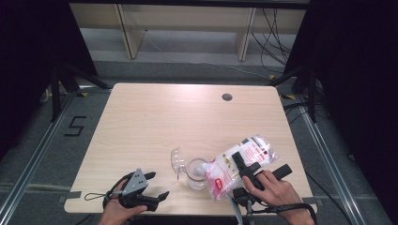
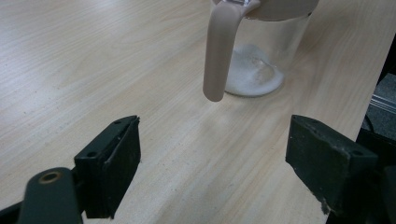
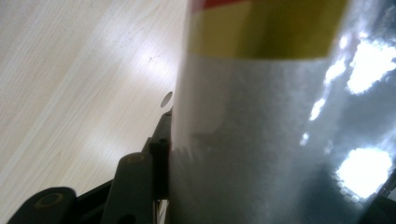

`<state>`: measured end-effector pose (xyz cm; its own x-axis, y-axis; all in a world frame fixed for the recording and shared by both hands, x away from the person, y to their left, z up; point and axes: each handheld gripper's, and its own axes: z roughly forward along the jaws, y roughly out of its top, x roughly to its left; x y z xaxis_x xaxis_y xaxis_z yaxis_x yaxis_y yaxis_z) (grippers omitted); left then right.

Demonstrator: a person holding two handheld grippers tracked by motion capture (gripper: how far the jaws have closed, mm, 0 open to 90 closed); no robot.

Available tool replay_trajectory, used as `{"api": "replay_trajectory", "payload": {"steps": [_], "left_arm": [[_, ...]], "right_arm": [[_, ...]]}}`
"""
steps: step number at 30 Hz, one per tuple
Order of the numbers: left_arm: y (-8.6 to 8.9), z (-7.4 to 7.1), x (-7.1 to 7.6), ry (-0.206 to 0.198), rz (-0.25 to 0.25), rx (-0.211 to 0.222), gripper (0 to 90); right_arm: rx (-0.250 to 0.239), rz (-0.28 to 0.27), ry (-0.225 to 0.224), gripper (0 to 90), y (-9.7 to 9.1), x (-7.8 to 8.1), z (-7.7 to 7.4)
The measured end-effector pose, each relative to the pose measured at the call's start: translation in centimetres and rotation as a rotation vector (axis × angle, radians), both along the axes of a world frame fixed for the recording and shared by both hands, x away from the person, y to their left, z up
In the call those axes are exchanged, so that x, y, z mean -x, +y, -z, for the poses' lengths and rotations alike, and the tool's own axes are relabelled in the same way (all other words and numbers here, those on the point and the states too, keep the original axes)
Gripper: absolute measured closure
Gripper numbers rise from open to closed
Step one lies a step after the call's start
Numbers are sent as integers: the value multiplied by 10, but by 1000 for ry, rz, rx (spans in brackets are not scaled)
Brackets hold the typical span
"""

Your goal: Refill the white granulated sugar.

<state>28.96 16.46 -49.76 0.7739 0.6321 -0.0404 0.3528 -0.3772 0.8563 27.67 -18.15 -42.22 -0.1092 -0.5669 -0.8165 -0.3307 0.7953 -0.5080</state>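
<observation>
A clear jar [image 1: 197, 174] with its lid [image 1: 177, 162] swung open stands near the table's front edge. My right gripper [image 1: 248, 164] is shut on a plastic bag of white powder [image 1: 234, 168], tilted with its lower end over the jar's mouth. In the right gripper view the bag [image 3: 261, 116] sits against one finger [image 3: 159, 158]. My left gripper [image 1: 158, 184] rests open on the table, left of the jar. Its jaws [image 2: 212, 158] stand wide apart with nothing between them, facing the jar [image 2: 271, 46], its beige handle [image 2: 219, 51] and the white powder [image 2: 252, 77] at its bottom.
The light wooden table [image 1: 164, 117] has a round cable hole [image 1: 227, 97] near its far edge. Beyond the table lie grey floor, wooden shelf legs and cables. Black stands flank both sides.
</observation>
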Motion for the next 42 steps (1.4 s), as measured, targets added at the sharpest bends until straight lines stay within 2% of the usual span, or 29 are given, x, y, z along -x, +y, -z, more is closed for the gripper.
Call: {"api": "replay_trajectory", "payload": {"steps": [11,15,18,21,30,31,35,36,42], "left_arm": [[0,0,0,4,-5,3,177],[1,0,-1,-18,13,-13,177],[0,0,-1,-18,8,0,177],[1,0,-1,-19,5,-10,177],[0,0,-1,-17,5,-5,177],[1,0,-1,-19,5,-10,177],[0,0,-1,-18,4,-5,177],[0,0,-1,-17,4,-5,177],[0,0,-1,-15,4,5,177]], "right_arm": [[-1,3,1,570,-1,0,0],[-11,8,7,573,-1,0,0],[-11,6,9,575,-1,0,0],[-14,6,12,578,-1,0,0],[-16,1,16,583,-2,-1,1],[-39,2,20,583,-2,-1,2],[-47,7,27,584,-3,-2,4],[-27,3,28,585,-3,-2,3],[-32,-1,32,588,-4,-4,5]]}}
